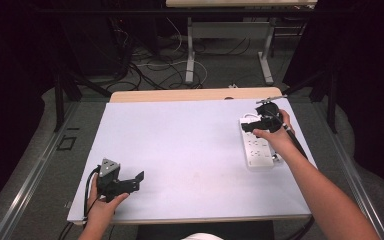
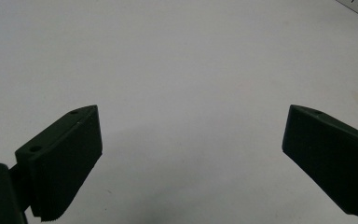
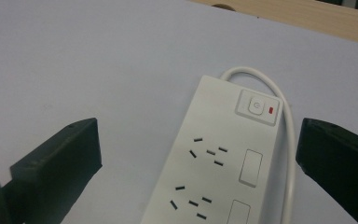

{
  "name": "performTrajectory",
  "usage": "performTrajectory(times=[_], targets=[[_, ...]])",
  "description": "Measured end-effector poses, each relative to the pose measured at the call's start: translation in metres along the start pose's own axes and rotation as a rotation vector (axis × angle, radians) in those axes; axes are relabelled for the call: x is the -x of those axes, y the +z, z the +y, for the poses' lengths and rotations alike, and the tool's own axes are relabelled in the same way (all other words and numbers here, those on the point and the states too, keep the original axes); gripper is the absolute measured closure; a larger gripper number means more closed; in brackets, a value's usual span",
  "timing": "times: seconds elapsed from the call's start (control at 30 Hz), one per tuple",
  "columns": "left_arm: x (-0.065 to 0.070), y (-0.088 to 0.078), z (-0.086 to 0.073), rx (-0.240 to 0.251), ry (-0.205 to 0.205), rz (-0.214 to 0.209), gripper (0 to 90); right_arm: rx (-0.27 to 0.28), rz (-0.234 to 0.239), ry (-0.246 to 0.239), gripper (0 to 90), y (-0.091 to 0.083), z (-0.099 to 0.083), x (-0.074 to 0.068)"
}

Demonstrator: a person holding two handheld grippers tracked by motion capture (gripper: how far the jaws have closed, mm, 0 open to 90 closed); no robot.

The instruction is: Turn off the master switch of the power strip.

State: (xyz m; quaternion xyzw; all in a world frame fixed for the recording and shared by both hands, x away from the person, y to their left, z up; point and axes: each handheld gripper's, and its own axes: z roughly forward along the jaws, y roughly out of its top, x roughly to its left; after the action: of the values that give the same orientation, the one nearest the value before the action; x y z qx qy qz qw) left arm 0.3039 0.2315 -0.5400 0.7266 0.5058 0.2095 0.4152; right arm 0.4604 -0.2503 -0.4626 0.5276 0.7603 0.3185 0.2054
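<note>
Left gripper: I have my left gripper (image 1: 130,181) low near the table's near-left corner, held in the person's left hand (image 1: 102,207).
Left fingers: in the left gripper view the left gripper (image 2: 191,158) has its jaws spread wide, with only bare white table surface (image 2: 182,70) between them; they grip and touch nothing.
Room on the left: open tabletop runs from that gripper toward the middle and the far edge; the near edge lies just behind the hand.
Power strip: the white power strip (image 1: 258,145) lies flat near the table's right edge, toward the far-right corner, its long side running near to far.
Strip details: in the right gripper view the power strip (image 3: 214,158) shows its sockets, a switch (image 3: 257,107) with a red lamp at the far end, and a white cord (image 3: 279,102) looping round that end and down its side.
Right gripper: my right gripper (image 1: 260,122) hangs over the strip's far end, held in the right hand (image 1: 275,135).
Right fingers: the right gripper (image 3: 198,154) has its jaws wide apart, one on each side of the strip; I cannot tell if they touch it.
Room on the right: little tabletop between the strip and the right edge; a bare wood strip (image 1: 190,95) shows along the far edge.
</note>
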Motion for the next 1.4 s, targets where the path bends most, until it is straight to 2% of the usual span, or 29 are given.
performTrajectory(times=[0.27,0.33,0.4,0.5,0.57,0.6,0.63,1.13,1.4], targets=[[0.0,0.0,0.0,-0.006,-0.003,-0.005,4.7,0.022,0.019,0.004,0.0,-0.01,-0.008,-0.004],[0.0,0.0,0.0,-0.006,-0.002,-0.004,4.7,0.042,0.022,-0.021,0.0,-0.013,-0.011,-0.004],[0.0,0.0,0.0,-0.006,-0.002,-0.005,4.7,0.036,0.024,-0.019,0.0,-0.015,-0.013,-0.005],[0.0,0.0,0.0,-0.004,-0.003,-0.004,4.7,0.043,0.025,-0.047,0.0,-0.019,-0.017,-0.006],[0.0,0.0,0.0,-0.004,-0.003,-0.004,4.7,0.039,0.03,-0.033,0.0,-0.022,-0.019,-0.009],[0.0,0.0,0.0,-0.004,-0.003,-0.004,4.7,0.044,0.033,-0.05,0.0,-0.023,-0.02,-0.009],[0.0,0.0,0.0,-0.004,-0.003,-0.004,4.7,0.041,0.033,-0.041,0.0,-0.025,-0.022,-0.01],[-0.001,-0.001,0.0,-0.008,-0.007,-0.006,4.7,0.061,0.054,-0.077,0.0,-0.044,-0.038,-0.018],[0.0,0.0,0.0,-0.005,-0.007,-0.004,4.7,0.074,0.059,-0.081,0.0,-0.052,-0.048,-0.019]])
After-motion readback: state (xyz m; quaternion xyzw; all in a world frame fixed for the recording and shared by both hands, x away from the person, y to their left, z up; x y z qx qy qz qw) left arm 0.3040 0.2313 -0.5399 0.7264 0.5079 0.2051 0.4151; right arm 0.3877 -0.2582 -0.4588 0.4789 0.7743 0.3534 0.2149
